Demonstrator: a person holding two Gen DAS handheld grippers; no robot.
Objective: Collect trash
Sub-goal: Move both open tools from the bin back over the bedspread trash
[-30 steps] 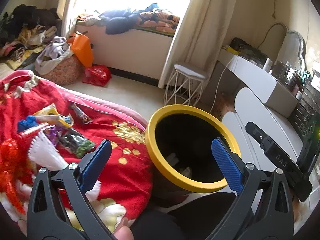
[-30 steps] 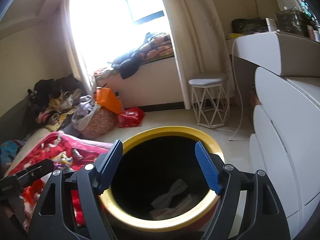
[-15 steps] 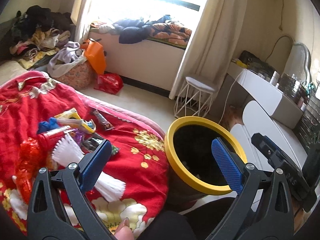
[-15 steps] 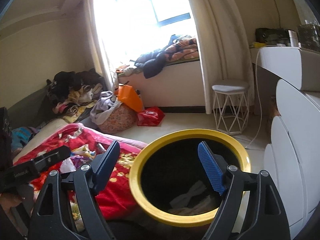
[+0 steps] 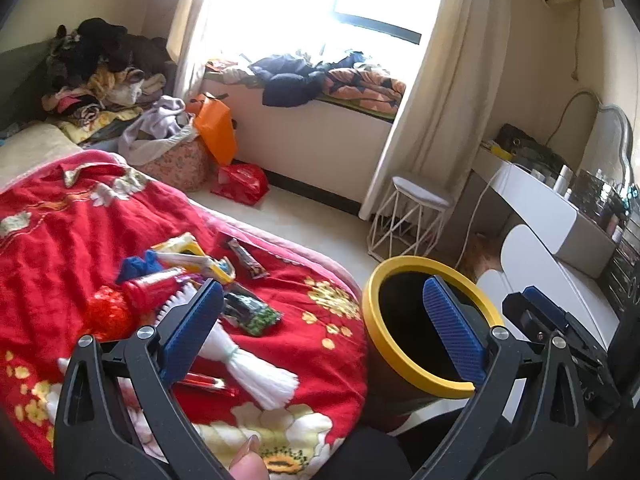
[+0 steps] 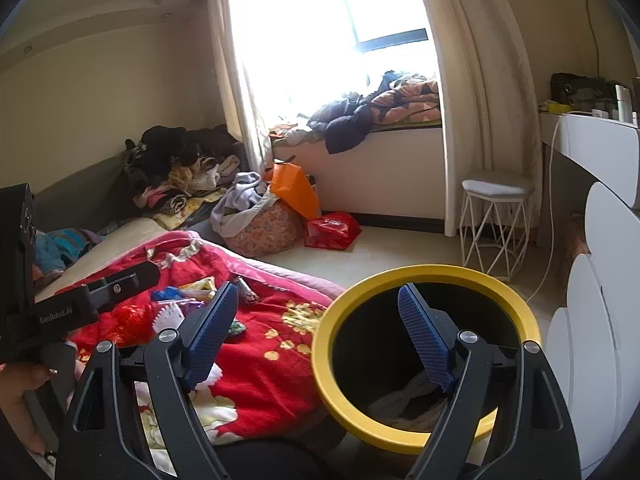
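A yellow-rimmed black trash bin [image 5: 404, 276] stands on the floor beside the bed; it also shows in the right wrist view [image 6: 424, 276] with pale crumpled trash at its bottom. Several pieces of trash lie on the red flowered blanket [image 5: 80, 216]: a white tassel brush [image 5: 256, 372], a green snack packet [image 5: 256, 316], a dark bar wrapper [image 5: 246, 258], a red crinkly wrapper [image 5: 108, 312]. My left gripper [image 5: 320, 336] is open and empty above the blanket's edge. My right gripper [image 6: 320, 332] is open and empty between the bed and the bin.
A white wire stool [image 5: 412, 216] stands by the curtain. A white dresser [image 5: 560, 224] is at the right, close to the bin. A red bag [image 5: 240, 184], an orange bag [image 5: 216, 132] and a laundry basket [image 5: 176, 160] sit on the floor near the window seat.
Both grippers have swung left, from over the bin toward the bed. The bin has slid right in both views and more of the trash on the blanket shows.
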